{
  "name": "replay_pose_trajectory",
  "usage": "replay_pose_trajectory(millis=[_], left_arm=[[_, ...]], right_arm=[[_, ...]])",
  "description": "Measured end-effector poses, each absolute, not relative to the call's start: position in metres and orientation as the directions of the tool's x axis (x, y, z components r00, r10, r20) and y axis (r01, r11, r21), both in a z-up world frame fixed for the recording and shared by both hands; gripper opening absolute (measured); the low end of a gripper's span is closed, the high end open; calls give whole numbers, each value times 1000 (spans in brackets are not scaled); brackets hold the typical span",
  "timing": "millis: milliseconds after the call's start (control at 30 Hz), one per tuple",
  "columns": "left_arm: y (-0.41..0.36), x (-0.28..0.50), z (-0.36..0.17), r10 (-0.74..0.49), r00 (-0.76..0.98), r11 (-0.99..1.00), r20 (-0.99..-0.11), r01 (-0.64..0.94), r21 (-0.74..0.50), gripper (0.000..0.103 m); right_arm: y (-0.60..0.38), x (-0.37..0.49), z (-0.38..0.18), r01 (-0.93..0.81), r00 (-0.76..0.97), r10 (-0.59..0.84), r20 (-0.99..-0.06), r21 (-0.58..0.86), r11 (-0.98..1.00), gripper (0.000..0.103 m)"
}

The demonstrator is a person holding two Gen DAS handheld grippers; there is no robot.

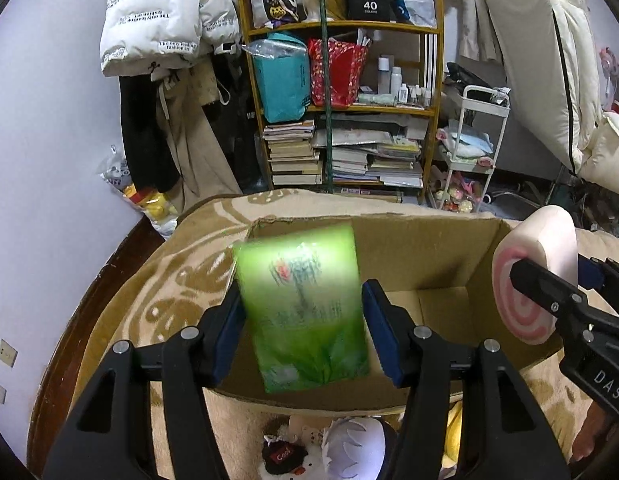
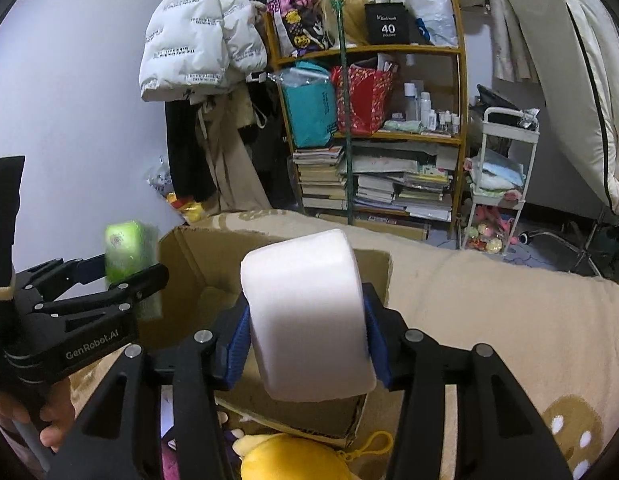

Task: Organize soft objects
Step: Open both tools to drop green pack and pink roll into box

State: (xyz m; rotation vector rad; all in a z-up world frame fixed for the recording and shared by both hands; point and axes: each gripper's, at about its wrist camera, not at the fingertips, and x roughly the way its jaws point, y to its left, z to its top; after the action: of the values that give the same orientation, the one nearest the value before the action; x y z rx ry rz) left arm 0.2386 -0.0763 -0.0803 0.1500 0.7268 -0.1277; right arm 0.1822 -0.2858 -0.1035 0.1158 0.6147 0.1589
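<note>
A green tissue pack point(image 1: 305, 312), blurred and tilted slightly, stands upright above the open cardboard box point(image 1: 429, 248) on the tan blanket. A white round cushion point(image 2: 309, 316) with a pink spiral face is over the box's right edge. Plush toys point(image 1: 349, 444) lie just before the box.
</note>
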Motion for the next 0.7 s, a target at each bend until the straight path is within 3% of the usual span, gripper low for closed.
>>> replay_pose_trajectory(millis=[67,167,333,467,567,700], left_arm=[[-75,238,-81,-58,740,981,-670,166,99,58],[-72,235,-79,-49,749,983,-661,155,103,72],[-66,230,-78,-35,747,983,-663,145,111,73],[-58,222,-76,-60,743,986,-667,147,75,73],[-53,214,-73,-51,747,987,-663,141,82,80],[-48,200,-64,-61,754,986,-654,147,76,82]], right_arm=[[-287,182,-105,-118,800,197,-567,173,978,57],[-287,181,-107,-123,793,212,-571,192,974,60],[-289,173,-103,-115,810,216,-545,212,970,82],[-289,164,-93,-114,820,213,-531,213,970,88],[-285,153,-86,-98,834,184,-520,188,977,96],[-280,138,-77,-103,840,176,-514,168,980,99]])
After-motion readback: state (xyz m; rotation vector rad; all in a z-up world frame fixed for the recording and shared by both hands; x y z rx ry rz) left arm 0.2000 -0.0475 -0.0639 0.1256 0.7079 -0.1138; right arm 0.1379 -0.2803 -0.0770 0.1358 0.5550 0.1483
